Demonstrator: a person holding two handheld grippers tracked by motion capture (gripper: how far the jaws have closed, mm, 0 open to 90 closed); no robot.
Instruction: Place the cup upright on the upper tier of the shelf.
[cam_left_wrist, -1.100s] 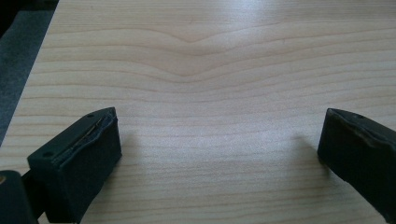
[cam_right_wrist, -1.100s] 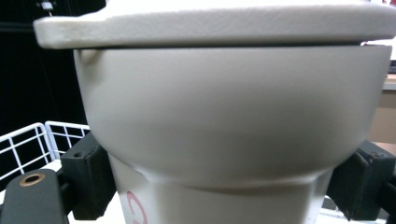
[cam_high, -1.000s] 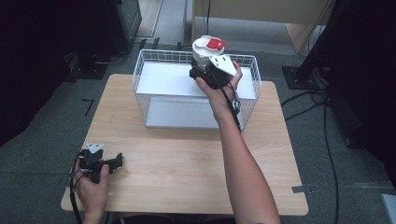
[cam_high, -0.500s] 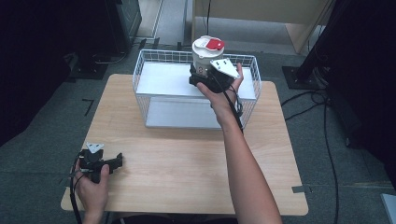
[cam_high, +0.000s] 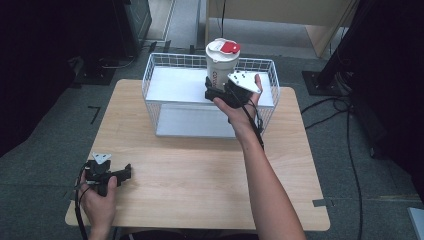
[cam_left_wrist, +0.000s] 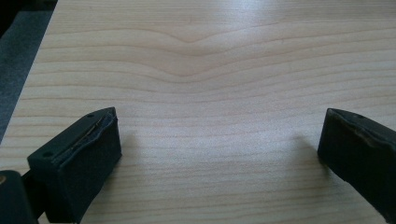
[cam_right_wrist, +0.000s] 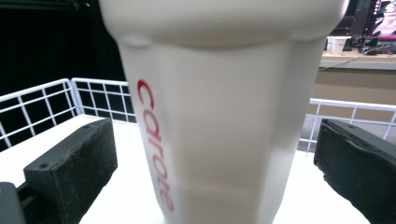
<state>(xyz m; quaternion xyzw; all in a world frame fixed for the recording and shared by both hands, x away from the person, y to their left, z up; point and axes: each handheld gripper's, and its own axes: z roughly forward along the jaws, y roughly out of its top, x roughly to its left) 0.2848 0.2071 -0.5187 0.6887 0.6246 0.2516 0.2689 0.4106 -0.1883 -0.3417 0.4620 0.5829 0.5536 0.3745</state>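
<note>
A cream tumbler (cam_high: 221, 62) with a red-and-white lid and red lettering stands upright in the white wire basket (cam_high: 165, 62), toward its back right. My right gripper (cam_high: 216, 92) reaches over the basket's front wall at the tumbler's lower body. In the right gripper view the tumbler (cam_right_wrist: 219, 116) sits between the jaws with a gap on each side, so the right gripper (cam_right_wrist: 217, 172) is open. My left gripper (cam_high: 122, 172) rests near the front left of the wooden table (cam_high: 200, 170). It is open, and the left gripper (cam_left_wrist: 219, 154) has bare wood between its jaws.
The basket stands at the table's far edge, its wire walls rising around a white floor (cam_right_wrist: 56, 140). Dark equipment, cables and a black stand (cam_high: 330, 75) surround the table on the floor. A pale wooden cabinet (cam_high: 280, 15) stands behind.
The right hand and gripper have shifted slightly down and toward me along the tumbler. The tumbler keeps its place in the basket. The left gripper has not moved.
</note>
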